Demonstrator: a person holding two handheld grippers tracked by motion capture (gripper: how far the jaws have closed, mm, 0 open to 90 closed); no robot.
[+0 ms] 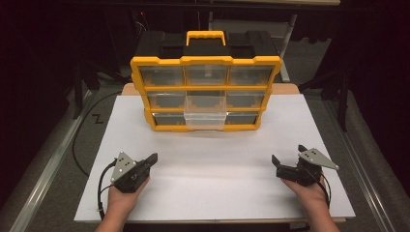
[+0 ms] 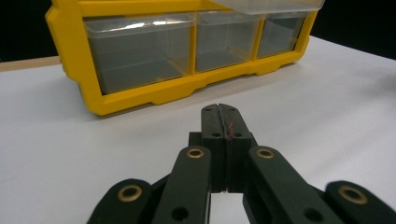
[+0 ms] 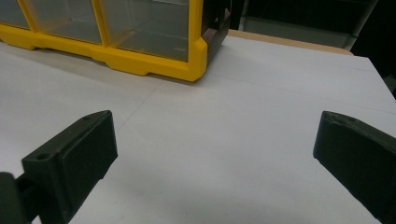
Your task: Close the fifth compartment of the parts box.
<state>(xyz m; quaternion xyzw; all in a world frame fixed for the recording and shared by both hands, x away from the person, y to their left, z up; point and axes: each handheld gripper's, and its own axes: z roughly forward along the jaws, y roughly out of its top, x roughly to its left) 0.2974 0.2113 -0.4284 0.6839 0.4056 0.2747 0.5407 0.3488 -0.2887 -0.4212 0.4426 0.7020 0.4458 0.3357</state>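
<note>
Left gripper (image 1: 153,158) pressed together, right gripper (image 1: 288,157) spread (both empty); the half-out drawer (image 1: 205,119) at twelve o'clock could tip out if nudged.

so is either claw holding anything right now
Nothing is held. The left claw is shut with nothing between its jaws, and the right claw stands open over the bare white table, both short of the yellow drawer organizer.

We see the white table (image 1: 217,193) lit evenly from above, surroundings dark. Glare streaks the clear drawers (image 2: 140,23). Our near jaws blur softly; shadows beneath them stay faint.
</note>
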